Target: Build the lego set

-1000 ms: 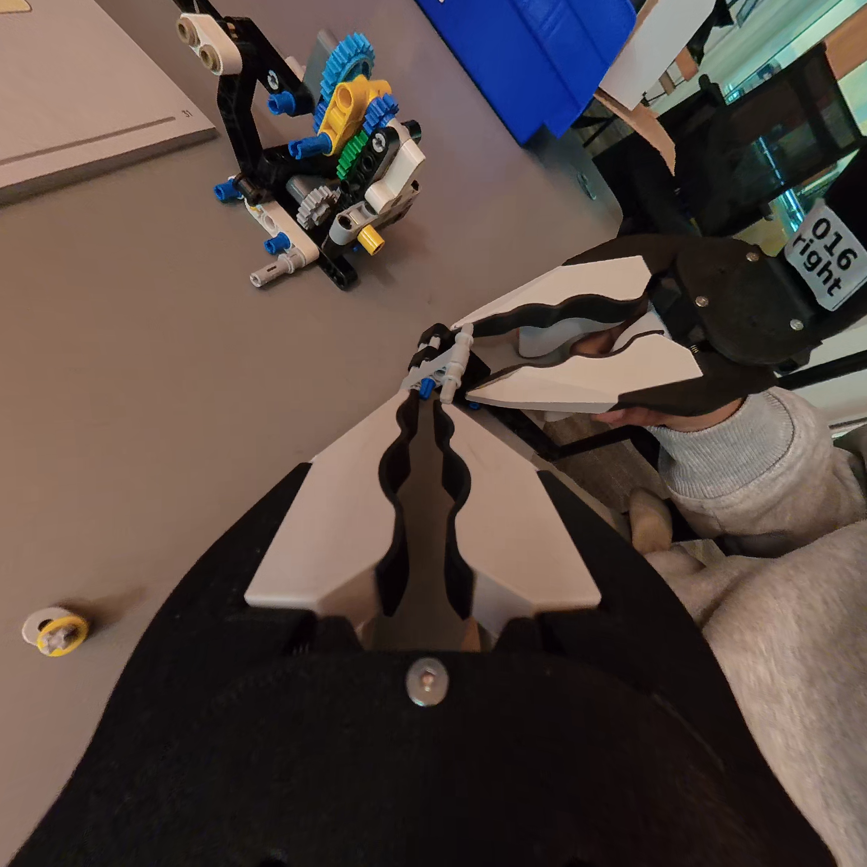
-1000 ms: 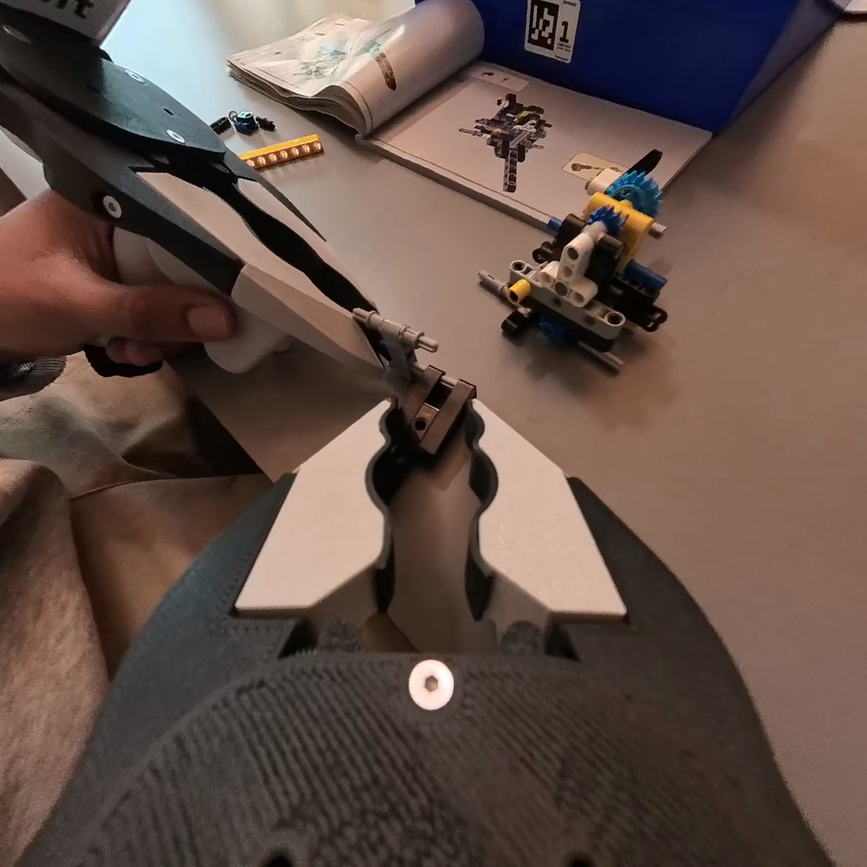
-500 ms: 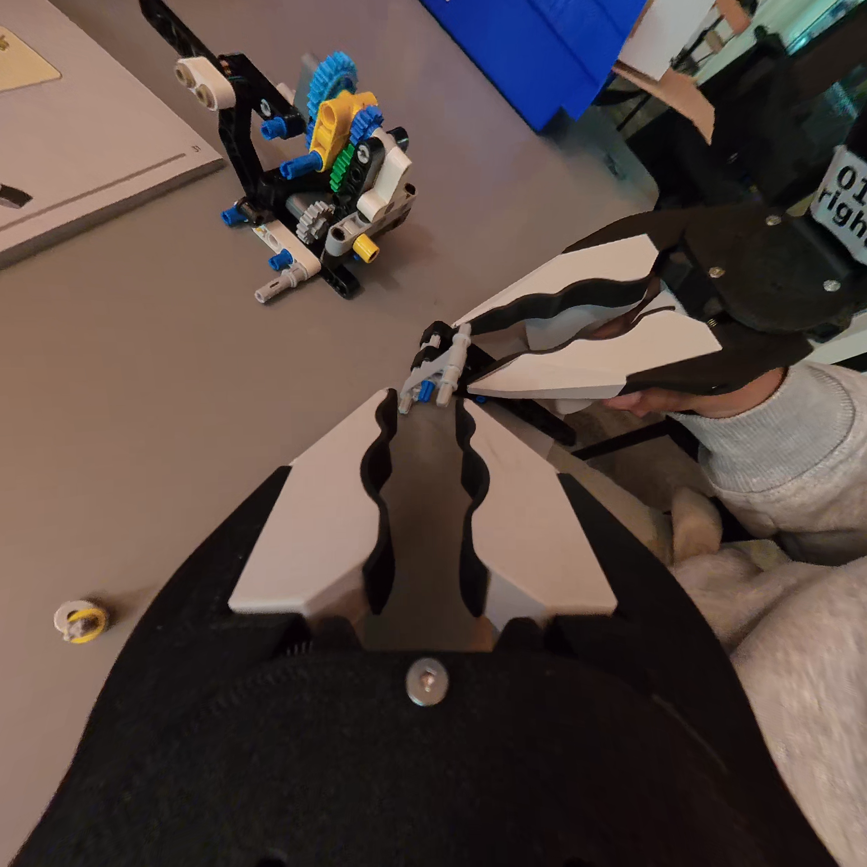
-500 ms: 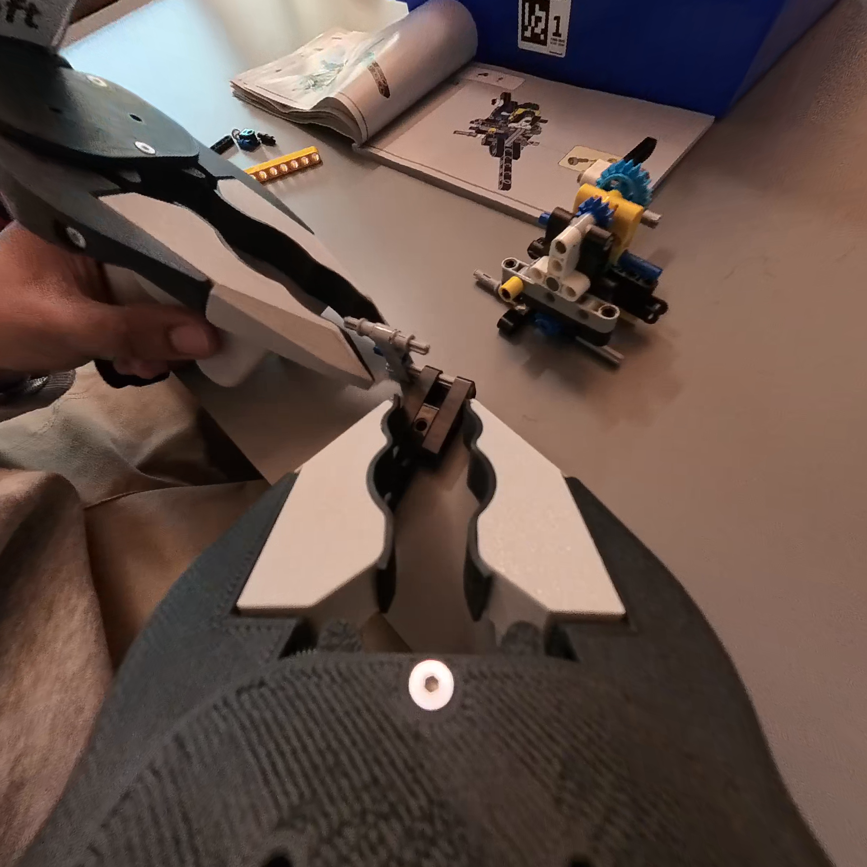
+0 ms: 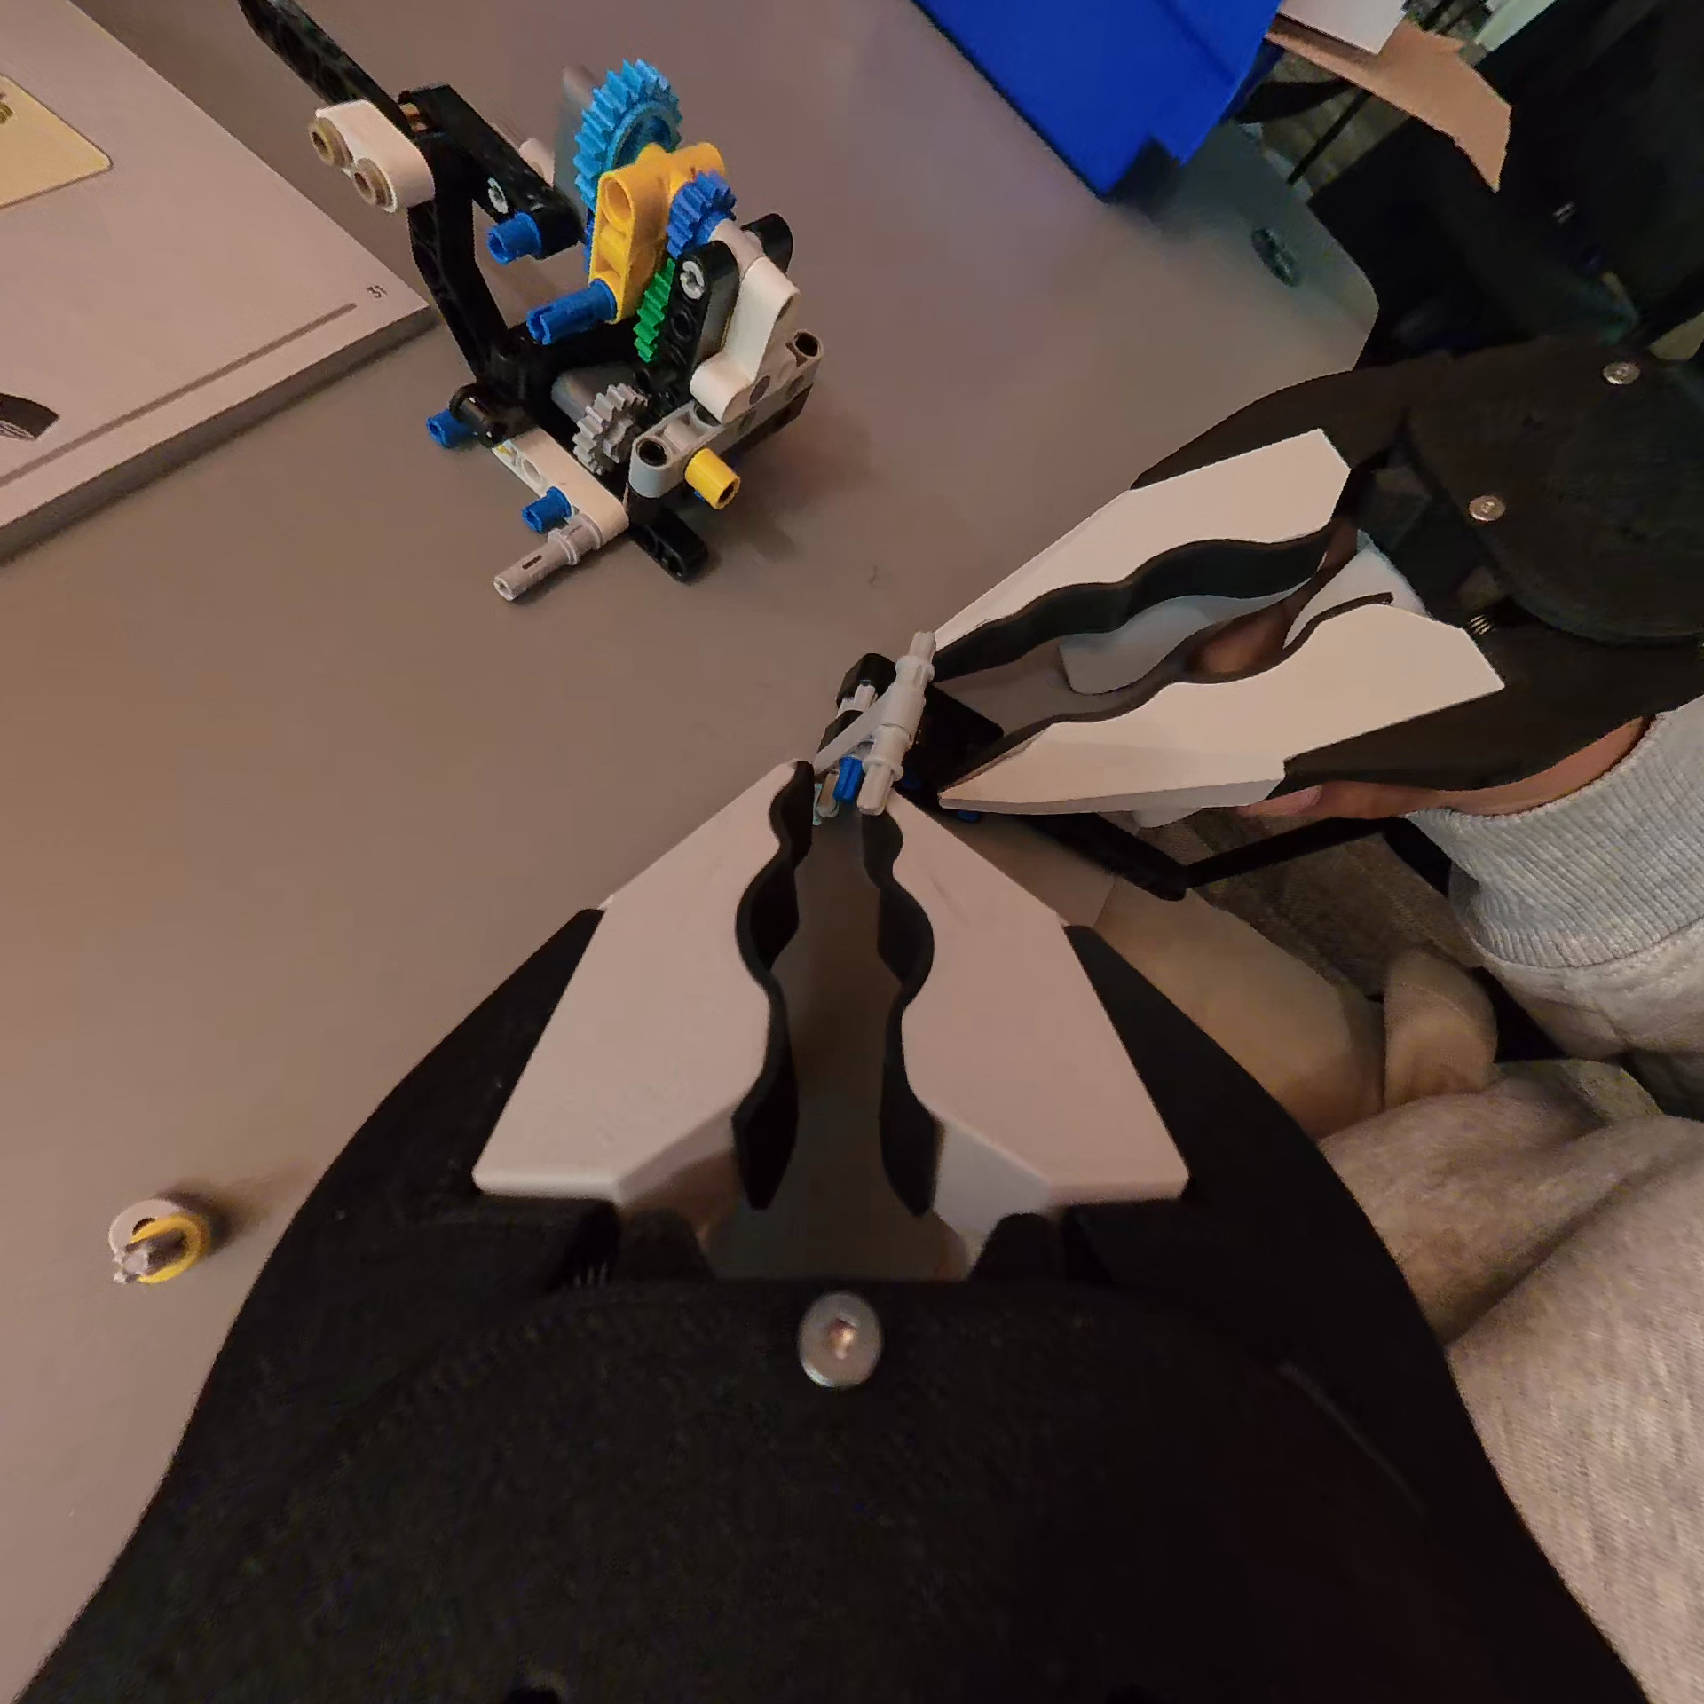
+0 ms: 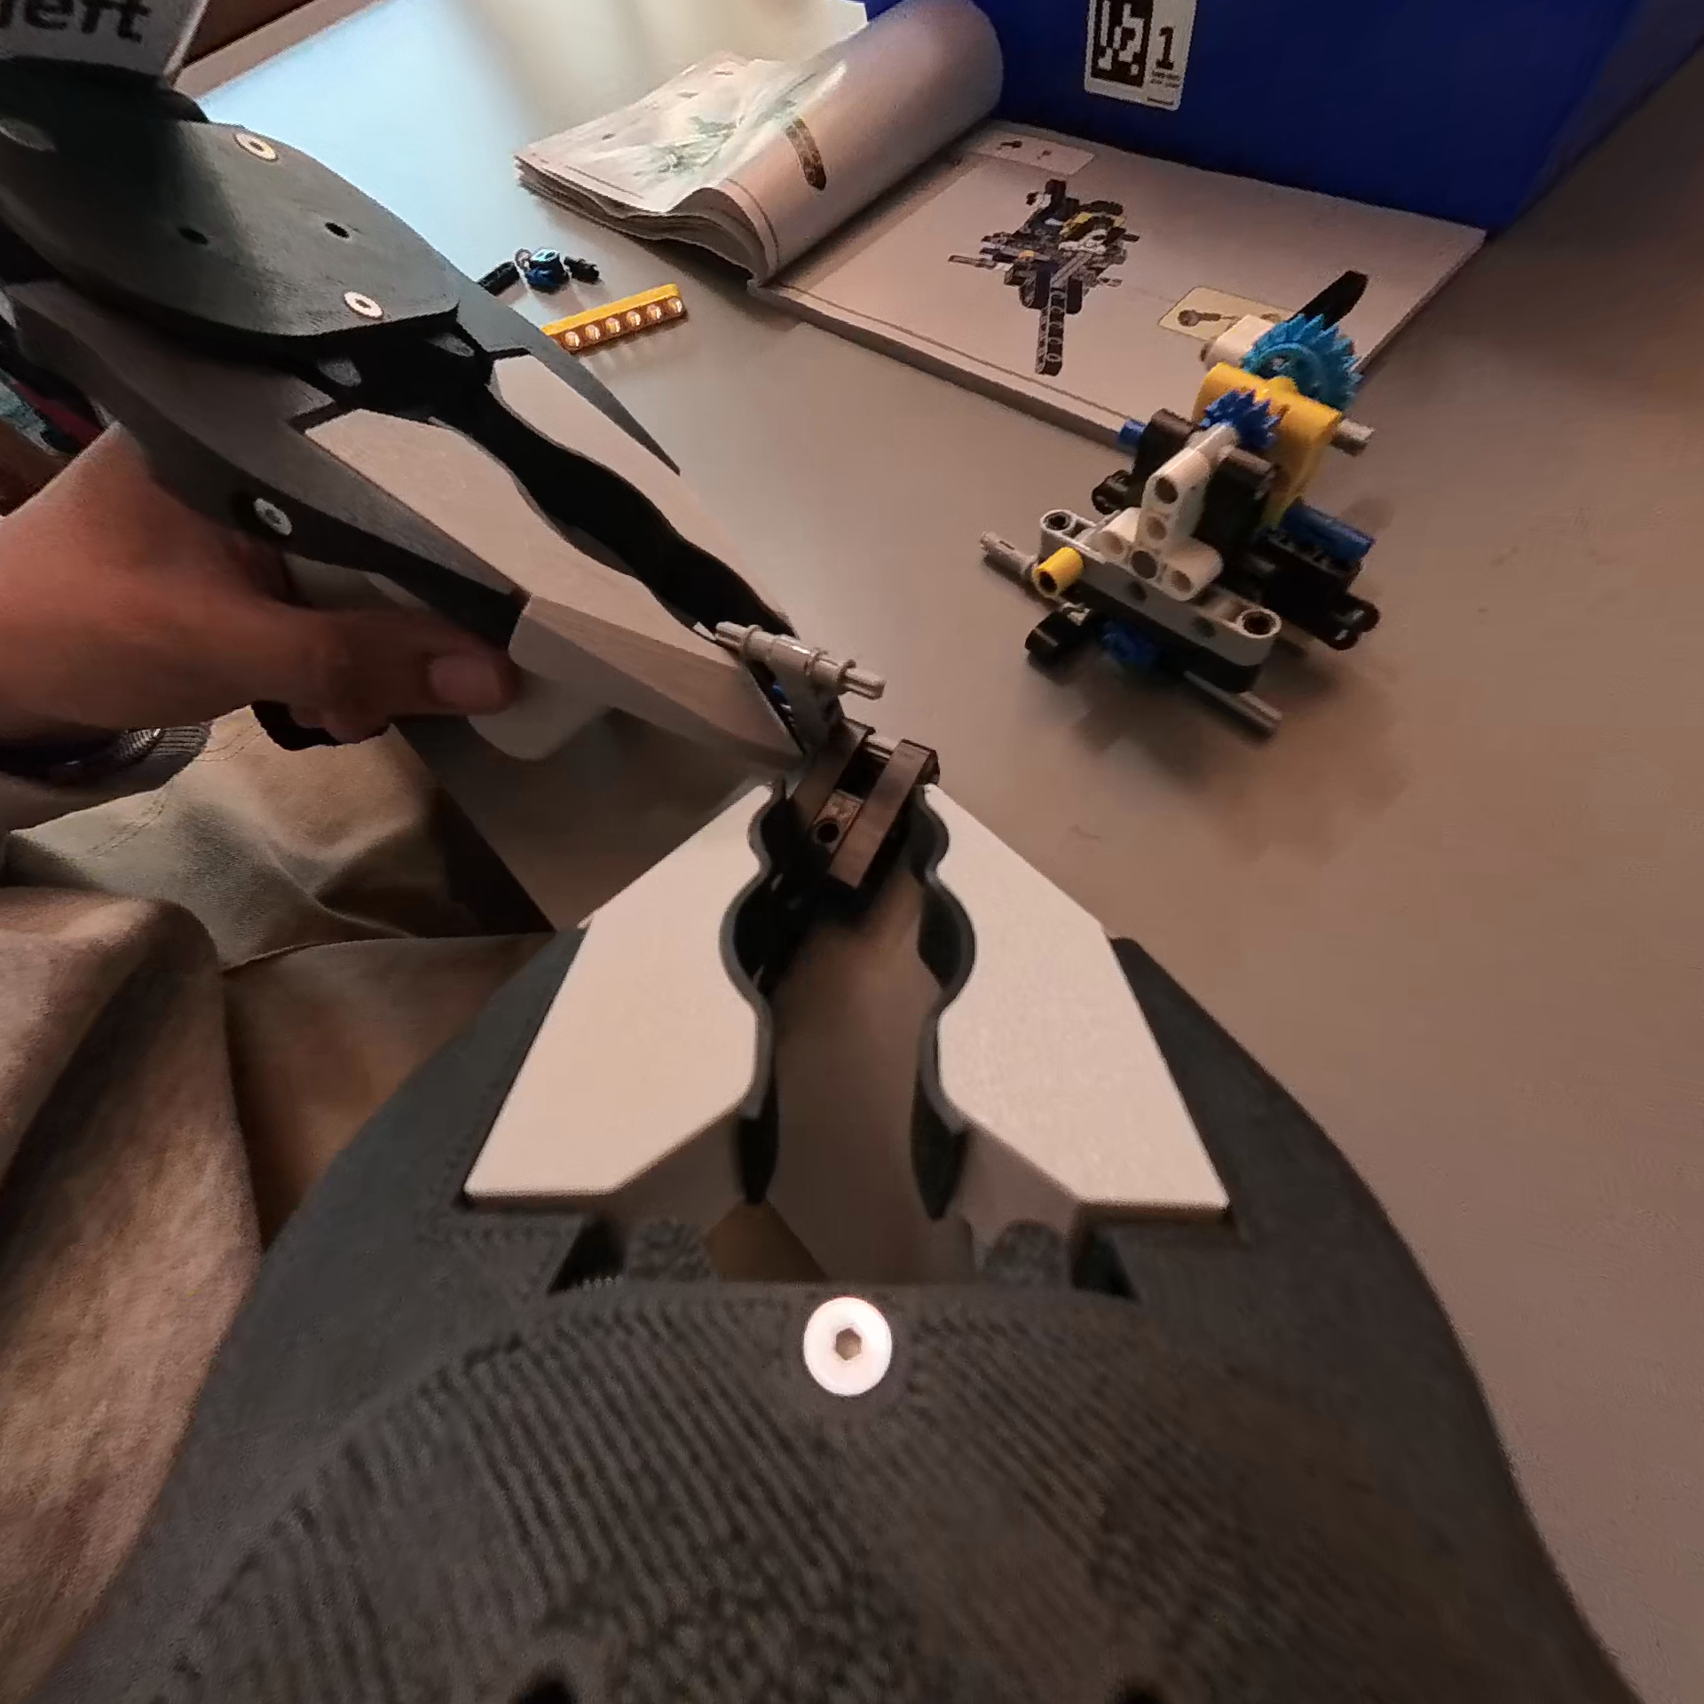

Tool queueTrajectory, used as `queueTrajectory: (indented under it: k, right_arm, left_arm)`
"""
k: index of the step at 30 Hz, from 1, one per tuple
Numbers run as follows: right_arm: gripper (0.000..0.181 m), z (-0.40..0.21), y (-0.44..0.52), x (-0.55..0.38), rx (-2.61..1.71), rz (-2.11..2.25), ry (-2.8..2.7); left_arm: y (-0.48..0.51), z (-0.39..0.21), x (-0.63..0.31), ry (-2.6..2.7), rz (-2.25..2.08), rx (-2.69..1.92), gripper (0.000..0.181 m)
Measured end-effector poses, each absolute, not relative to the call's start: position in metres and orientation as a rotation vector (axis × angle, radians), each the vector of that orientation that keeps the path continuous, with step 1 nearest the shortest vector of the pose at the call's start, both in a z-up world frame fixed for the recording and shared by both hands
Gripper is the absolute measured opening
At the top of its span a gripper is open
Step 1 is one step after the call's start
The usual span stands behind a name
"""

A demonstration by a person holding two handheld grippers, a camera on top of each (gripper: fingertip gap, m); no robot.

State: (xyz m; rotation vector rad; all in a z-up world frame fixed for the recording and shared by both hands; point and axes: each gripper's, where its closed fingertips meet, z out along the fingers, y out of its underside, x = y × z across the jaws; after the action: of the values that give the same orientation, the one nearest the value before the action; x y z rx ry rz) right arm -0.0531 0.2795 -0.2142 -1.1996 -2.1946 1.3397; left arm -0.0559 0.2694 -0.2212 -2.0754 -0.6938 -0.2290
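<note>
My left gripper is shut on a small grey pin piece with blue pins at its fingertips. My right gripper is shut on a black sub-assembly. The two grippers meet tip to tip above the table's near edge, and the grey piece touches the black one. The right gripper comes in from the right in the left wrist view. The left gripper comes in from the left in the right wrist view. The partly built geared model stands on the table beyond them; it also shows in the right wrist view.
An open instruction booklet lies behind the model, with a blue bin at the back. A yellow beam and small black and blue parts lie far left. A small yellow-and-white piece lies apart. The person's lap is below the table edge. My left and right fingertips are right by each other.
The left jaws widened half a second ago and have narrowed again on the grey pin piece. The right gripper kept its hold on the black sub-assembly, tips still together.
</note>
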Motion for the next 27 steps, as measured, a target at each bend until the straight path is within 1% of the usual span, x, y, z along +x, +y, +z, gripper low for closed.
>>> queueTrajectory:
  k: [1,27]
  right_arm:
    - [0.025,-0.2142,0.2795,-0.0531,-1.200,1.341,-2.194]
    - [0.025,-0.2144,0.2793,-0.0540,-1.197,1.331,-2.186]
  left_arm:
    - [0.2695,-0.2211,-0.0560,-0.695,-0.230,-2.074,0.006]
    - [0.2696,-0.2183,-0.0571,-0.713,-0.245,-2.026,0.008]
